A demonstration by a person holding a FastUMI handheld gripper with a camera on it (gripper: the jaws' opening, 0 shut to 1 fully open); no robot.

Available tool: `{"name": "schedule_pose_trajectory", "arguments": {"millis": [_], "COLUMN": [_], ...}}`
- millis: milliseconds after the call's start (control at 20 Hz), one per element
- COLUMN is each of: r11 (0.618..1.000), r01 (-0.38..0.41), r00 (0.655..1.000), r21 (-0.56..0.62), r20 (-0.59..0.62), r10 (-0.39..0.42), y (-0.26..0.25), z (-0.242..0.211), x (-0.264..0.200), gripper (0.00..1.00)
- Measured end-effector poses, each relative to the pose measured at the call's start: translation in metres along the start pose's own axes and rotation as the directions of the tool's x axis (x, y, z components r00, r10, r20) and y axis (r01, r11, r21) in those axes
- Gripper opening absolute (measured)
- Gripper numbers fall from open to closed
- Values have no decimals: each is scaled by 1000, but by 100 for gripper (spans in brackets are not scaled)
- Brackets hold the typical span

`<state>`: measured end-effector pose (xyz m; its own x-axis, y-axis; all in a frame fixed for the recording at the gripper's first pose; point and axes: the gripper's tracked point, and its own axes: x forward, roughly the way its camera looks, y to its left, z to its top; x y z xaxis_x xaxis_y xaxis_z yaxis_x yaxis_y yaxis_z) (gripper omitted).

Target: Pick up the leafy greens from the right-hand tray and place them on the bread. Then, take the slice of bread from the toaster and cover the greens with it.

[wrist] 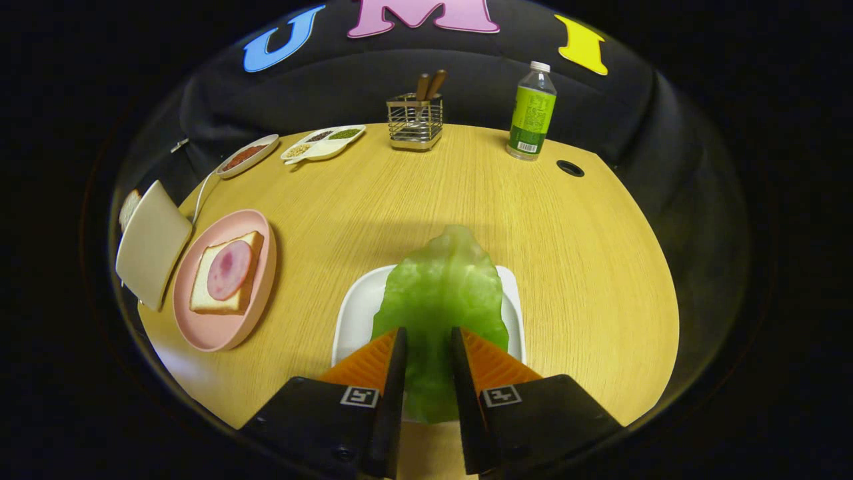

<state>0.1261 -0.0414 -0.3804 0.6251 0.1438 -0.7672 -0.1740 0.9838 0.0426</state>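
From the gripper view, your gripper (428, 363) has its jaws drawn in to a narrow gap with the near end of the leafy greens (440, 293) between them; both seem to press on the leaf, so you appear to have hold of it. The leaf is a pale, glossy, crinkled sheet, likely soft and floppy, and it stretches forward over the white tray (353, 313), its far tip reaching past the tray's rim. Holding it by the near end lets the rest hang free for laying down.

Well to the left sits the pink plate (200, 327), smooth and round, carrying a square slice of bread (250, 243) with a round pink slice of meat (228, 269) on top. That is where the leaf goes. Beside the plate stands the toaster (152, 243), with the second slice (128, 208) peeking out behind it. The wood-grain table (413, 193) lies between.
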Motion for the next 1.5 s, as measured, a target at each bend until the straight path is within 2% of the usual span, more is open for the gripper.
{"name": "schedule_pose_trajectory", "arguments": {"millis": [100, 200, 350, 500, 850, 1150, 1500], "r11": [1000, 998, 995, 992, 987, 991, 993], "r01": [11, 10, -16, -9, 6, -18, -51], "r00": [1000, 1000, 999, 999, 1000, 996, 991], "r21": [11, 59, 99, 125, 161, 134, 105], "r20": [-7, -9, -30, -44, 21, 88, 130], "r10": [-11, -10, 19, 15, -10, 6, 37], "y": [-5, -7, -5, -5, 7, 38, 84], "z": [1, 2, 2, 2, 39, 68, 94], "x": [1, 1, 1, -2, -37, -78, -104], "gripper": [41, 16, 7, 7, 7, 7, 7]}}
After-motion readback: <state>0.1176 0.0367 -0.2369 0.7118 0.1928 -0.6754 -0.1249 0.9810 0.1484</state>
